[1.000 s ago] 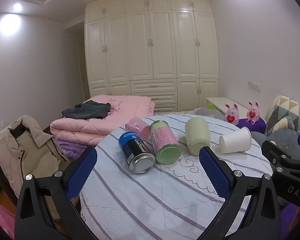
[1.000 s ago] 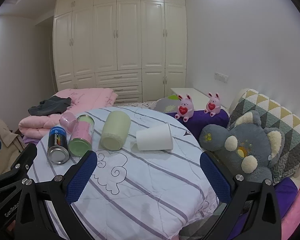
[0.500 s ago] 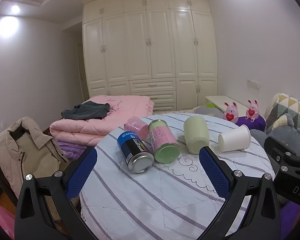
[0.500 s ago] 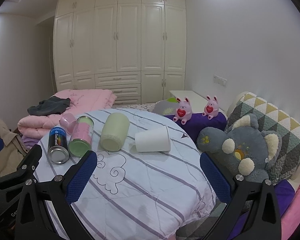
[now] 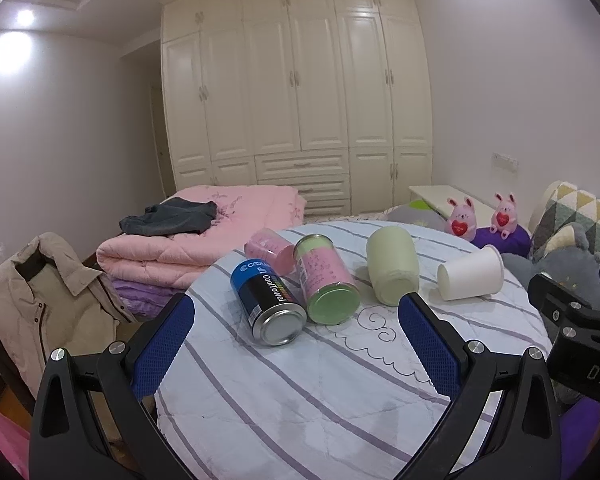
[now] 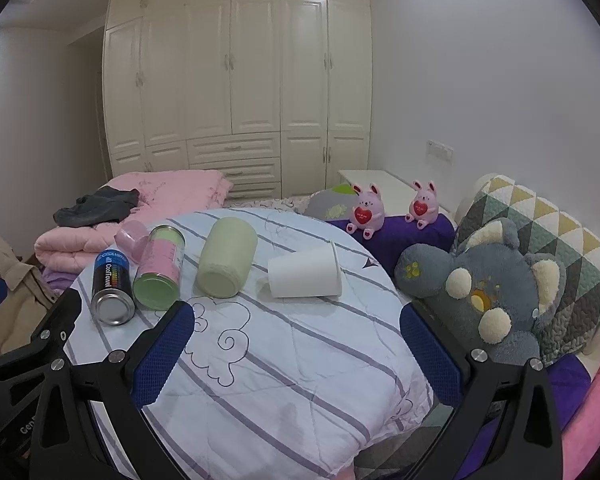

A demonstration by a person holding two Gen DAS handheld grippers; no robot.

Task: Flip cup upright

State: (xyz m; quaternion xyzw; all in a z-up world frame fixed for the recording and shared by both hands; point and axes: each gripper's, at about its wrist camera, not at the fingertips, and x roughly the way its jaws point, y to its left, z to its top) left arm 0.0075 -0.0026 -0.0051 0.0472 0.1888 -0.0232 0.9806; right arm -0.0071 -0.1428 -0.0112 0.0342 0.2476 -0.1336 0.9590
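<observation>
A white paper cup (image 6: 305, 272) lies on its side on the striped round table (image 6: 292, 360), base toward me; it also shows in the left wrist view (image 5: 471, 279). A pale green cup (image 6: 227, 257) lies on its side to its left, also in the left wrist view (image 5: 393, 271). A small pink cup (image 5: 269, 249) lies behind the cans. My right gripper (image 6: 296, 356) is open and empty, above the table short of the white cup. My left gripper (image 5: 296, 346) is open and empty, short of the cans.
A blue-black can (image 5: 267, 307) and a pink-green can (image 5: 326, 285) lie on the table's left. A grey plush toy (image 6: 496, 280) and patterned cushion (image 6: 548, 240) sit right of the table. Folded pink quilts (image 5: 204, 236) and a beige jacket (image 5: 36, 300) are to the left.
Both views have shifted slightly; the table and its objects sit a little lower and nearer. Nothing on the table moved. Both grippers stay open.
</observation>
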